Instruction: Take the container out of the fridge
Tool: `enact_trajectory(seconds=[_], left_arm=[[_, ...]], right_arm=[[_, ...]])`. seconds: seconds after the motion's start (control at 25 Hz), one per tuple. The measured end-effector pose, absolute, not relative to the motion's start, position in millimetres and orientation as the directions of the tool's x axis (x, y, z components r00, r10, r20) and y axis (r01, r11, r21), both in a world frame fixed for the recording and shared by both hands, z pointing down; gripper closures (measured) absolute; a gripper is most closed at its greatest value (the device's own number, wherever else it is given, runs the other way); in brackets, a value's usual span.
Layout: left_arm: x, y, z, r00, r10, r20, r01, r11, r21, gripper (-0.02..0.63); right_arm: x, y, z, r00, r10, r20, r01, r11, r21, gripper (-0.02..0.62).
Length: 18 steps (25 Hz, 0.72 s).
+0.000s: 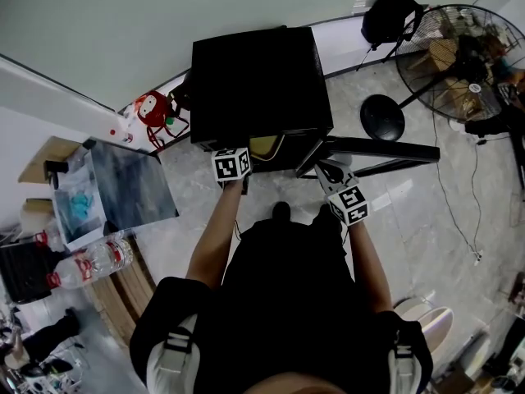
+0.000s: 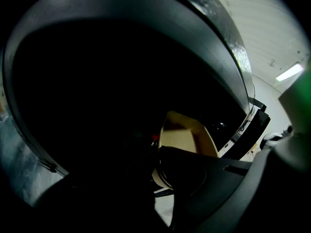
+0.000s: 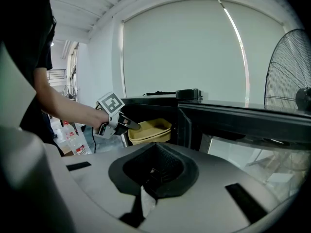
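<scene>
Fridge [image 1: 261, 84] door [image 1: 381, 148] open at right, fan [image 1: 459, 60] beyond. Yellow container [image 3: 149, 130] level, long axis across opening; left gripper [image 3: 133, 125] clamps its rim; right gripper [image 1: 330, 173] clenched, empty.

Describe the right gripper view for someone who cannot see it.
A person's left tool grips the rim of a yellow container at the mouth of an open black fridge, its door swung wide at right. Water bottles stand at far left; a fan fills the right edge.
</scene>
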<state>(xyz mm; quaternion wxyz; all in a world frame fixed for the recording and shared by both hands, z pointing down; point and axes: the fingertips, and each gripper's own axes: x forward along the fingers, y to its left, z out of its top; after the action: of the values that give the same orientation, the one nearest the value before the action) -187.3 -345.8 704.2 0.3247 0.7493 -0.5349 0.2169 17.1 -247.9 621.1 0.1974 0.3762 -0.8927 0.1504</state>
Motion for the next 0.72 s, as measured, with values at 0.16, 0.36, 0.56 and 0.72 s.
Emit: enact_trajectory(seconds=[0.16, 0.36, 0.56, 0.72], left_arm=[[-189.4, -342.9, 704.7, 0.335, -0.657, 0.675, -0.942, -0.221, 0.253, 0.56], [-190.8, -337.1, 704.0, 0.35, -0.656, 0.669, -0.936, -0.23, 0.265, 0.561], [-195.4, -330.8, 702.7, 0.351, -0.653, 0.671, -0.936, -0.233, 0.263, 0.561], [-196.1, -326.2, 699.7, 0.364, -0.647, 0.67, -0.931, -0.248, 0.266, 0.563]], right_arm=[[14.2, -247.9, 620.7, -0.641, -0.611, 0.464, -0.729, 0.674, -0.12, 0.597], [12.2, -243.3, 624.2, -0.638, -0.601, 0.481, -0.725, 0.679, -0.114, 0.597], [6.9, -240.2, 623.6, -0.633, -0.602, 0.486, -0.727, 0.678, -0.107, 0.597], [4.3, -238.0, 621.2, -0.624, -0.617, 0.48, -0.739, 0.665, -0.105, 0.597]])
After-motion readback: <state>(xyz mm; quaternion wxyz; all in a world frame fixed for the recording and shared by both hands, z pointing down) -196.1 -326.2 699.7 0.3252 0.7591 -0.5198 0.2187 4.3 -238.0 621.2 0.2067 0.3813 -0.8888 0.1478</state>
